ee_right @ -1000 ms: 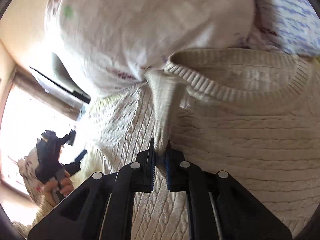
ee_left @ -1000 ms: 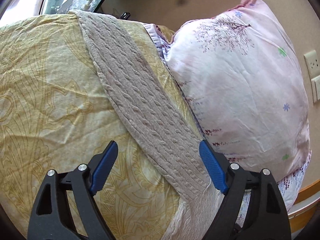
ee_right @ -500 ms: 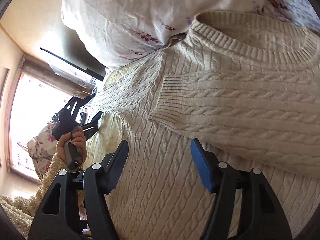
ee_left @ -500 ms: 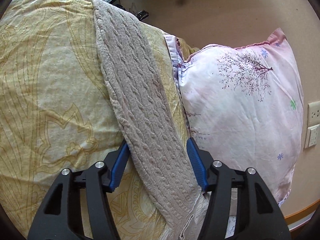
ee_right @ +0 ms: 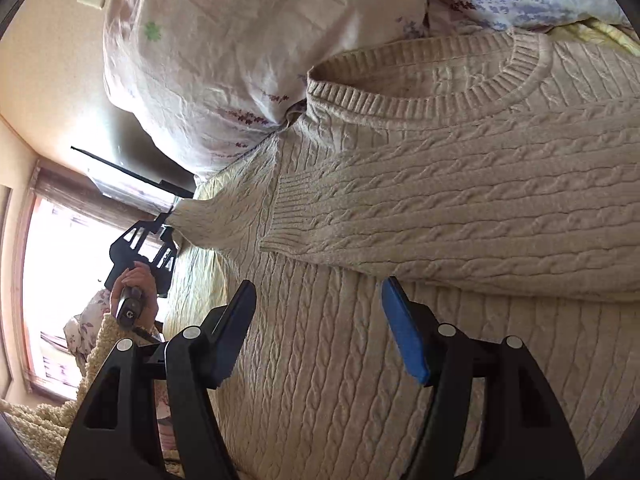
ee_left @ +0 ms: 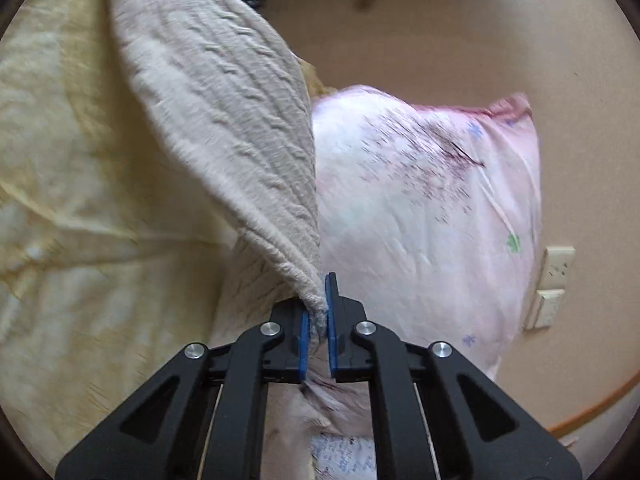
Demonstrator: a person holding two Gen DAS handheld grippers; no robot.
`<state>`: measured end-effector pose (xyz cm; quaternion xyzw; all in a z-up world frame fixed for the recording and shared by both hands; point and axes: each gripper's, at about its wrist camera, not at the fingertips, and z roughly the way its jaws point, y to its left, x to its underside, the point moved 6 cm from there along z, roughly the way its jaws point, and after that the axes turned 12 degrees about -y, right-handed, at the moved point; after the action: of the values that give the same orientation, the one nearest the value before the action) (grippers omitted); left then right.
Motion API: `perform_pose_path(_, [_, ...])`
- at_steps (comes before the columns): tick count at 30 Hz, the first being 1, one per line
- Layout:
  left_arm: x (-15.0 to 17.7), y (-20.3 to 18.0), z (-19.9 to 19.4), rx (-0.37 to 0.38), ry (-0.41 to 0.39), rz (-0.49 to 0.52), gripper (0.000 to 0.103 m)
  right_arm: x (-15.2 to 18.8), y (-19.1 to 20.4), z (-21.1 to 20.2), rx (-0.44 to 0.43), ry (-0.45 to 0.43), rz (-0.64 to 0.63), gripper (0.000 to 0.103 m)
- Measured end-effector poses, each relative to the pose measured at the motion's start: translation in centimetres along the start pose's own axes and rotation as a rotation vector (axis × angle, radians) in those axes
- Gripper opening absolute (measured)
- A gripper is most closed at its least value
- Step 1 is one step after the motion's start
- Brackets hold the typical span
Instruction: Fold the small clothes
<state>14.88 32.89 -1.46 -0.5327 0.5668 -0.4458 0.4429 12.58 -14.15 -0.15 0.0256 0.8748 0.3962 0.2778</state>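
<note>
L gripper (ee_left: 318, 320) clamped on sleeve (ee_left: 224, 120) cuff; sleeve stretches away toward sweater (ee_right: 400, 360) body. R gripper (ee_right: 320, 320) wide, empty, above body.

left gripper (ee_left: 319, 316): jaws closed, blue pads pinching the end of a sweater sleeve (ee_left: 224, 120), pointing nearly level
right gripper (ee_right: 320, 328): jaws apart, nothing between the pads, tilted downward
left hand (ee_right: 134, 292): seen from the right wrist, wrapped around the left gripper's handle
</note>
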Motion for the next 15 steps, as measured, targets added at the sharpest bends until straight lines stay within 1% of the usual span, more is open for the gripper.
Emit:
perform_pose_path(2, [3.3, -2.5, 0.3, 0.102, 0.07, 0.005, 0.007, -0.4, -0.7, -1.0, 0.005, -0.017, 0.016, 0.067])
perform_pose_path(4, [7.0, -4.5, 0.9, 0.188, 0.15, 0.0, 0.007, -0.6, -1.4, -1.9, 0.012, -0.034, 0.035, 0.067])
perform_pose_path(5, [9.0, -5.3, 1.0, 0.222, 0.188, -0.002, 0.007, -0.5, -1.5, -2.1, 0.014, -0.04, 0.042, 0.067])
perform_pose_path(7, [13.1, -6.1, 1.8, 0.259, 0.268, -0.002, 0.007, -0.6, -2.0, -2.9, 0.017, -0.053, 0.054, 0.067])
perform_pose_path(9, [17.4, -5.8, 2.2, 0.249, 0.361, 0.019, 0.007, -0.5, -2.3, -3.3, 0.021, -0.06, 0.063, 0.068])
perform_pose_path(10, [19.3, -5.3, 2.4, 0.229, 0.398, 0.047, 0.007, -0.4, -2.5, -3.3, 0.02, -0.063, 0.067, 0.068])
perform_pose_path(12, [22.5, -3.2, 2.8, 0.152, 0.441, 0.094, 0.007, -0.4, -2.9, -3.8, 0.022, -0.065, 0.073, 0.068])
perform_pose_path(15, [25.3, 0.6, 3.5, 0.005, 0.478, 0.151, 0.008, -0.6, -2.7, -3.5, 0.026, -0.063, 0.073, 0.068])
